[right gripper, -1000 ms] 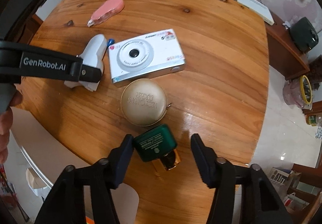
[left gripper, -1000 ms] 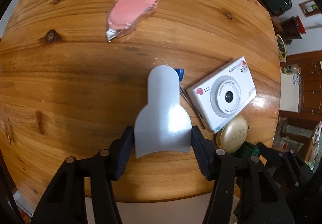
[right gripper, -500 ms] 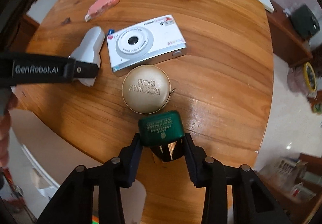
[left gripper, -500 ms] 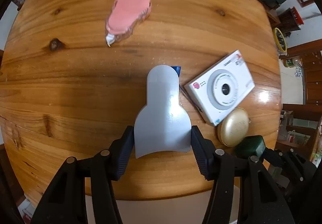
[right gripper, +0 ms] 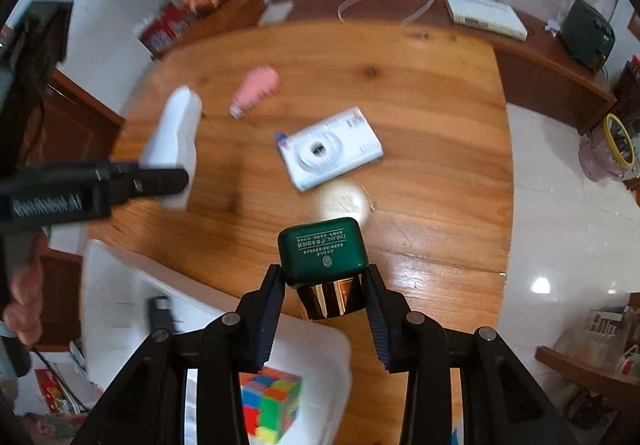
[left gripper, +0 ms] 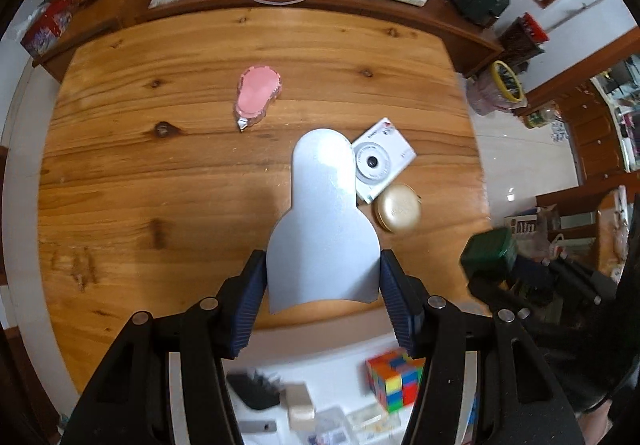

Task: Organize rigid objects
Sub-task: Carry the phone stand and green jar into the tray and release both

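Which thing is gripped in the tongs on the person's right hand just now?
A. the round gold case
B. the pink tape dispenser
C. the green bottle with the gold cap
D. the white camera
C: the right tongs are clamped on the green bottle at its gold end, lifted above the table, while the white camera, the pink tape dispenser and the round gold case lie on the wood.

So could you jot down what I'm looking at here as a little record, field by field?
left tongs: shut on grey bottle-shaped piece
right tongs: shut on green jar
on table: pink tape dispenser, white camera, gold round case
below table edge: white bin holding colourful cube
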`<state>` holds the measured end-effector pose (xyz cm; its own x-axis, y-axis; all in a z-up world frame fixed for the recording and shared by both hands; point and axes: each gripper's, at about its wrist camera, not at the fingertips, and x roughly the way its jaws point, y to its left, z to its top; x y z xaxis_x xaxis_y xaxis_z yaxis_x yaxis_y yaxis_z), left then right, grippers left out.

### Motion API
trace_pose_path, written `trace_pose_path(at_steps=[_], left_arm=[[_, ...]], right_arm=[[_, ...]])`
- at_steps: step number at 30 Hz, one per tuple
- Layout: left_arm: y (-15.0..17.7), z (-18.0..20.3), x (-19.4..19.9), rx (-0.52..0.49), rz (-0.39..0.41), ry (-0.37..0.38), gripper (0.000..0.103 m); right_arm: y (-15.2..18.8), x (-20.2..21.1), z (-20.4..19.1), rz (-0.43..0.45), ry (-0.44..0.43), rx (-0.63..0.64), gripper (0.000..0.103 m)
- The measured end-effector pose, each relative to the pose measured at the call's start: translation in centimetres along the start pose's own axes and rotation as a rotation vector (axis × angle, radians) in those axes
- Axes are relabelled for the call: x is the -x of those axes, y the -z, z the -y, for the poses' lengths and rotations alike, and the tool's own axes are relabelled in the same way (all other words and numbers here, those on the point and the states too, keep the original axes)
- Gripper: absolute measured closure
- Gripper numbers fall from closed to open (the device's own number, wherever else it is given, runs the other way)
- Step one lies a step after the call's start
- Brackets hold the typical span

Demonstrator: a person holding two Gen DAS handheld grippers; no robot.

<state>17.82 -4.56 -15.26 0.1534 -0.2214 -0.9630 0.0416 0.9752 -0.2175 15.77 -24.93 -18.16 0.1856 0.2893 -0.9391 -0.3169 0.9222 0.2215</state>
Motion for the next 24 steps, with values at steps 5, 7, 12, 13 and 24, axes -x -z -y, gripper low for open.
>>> trace_pose_path(at_steps=[5, 7, 12, 13, 24], left_arm=[[2.9, -0.3, 3.3, -0.035, 0.042, -0.008, 0.044], [4.0, 0.0, 4.0, -0.040, 0.053, -0.011, 0.044], [8.2, -1.1, 5.3, -0.058, 0.061, -0.052, 0.044], [8.9, -1.3, 5.2, -0.064, 0.055, -0.064, 0.044], [17.7, -2.8, -0.4, -0.071, -0.116, -0.129, 0.044]], right_arm=[[1.0, 4.7, -1.9, 0.098, -0.039, 0.029, 0.063], [2.0, 6.2, -3.0, 0.122, -0.050, 0.050, 0.063], [4.7, 7.9, -5.6, 0.130, -0.086, 0.089, 0.063], [5.4, 7.7, -6.1, 0.121, -0.094, 0.098, 0.063], [9.8, 0.4, -9.2, -0.041, -0.034, 0.134, 0.063]])
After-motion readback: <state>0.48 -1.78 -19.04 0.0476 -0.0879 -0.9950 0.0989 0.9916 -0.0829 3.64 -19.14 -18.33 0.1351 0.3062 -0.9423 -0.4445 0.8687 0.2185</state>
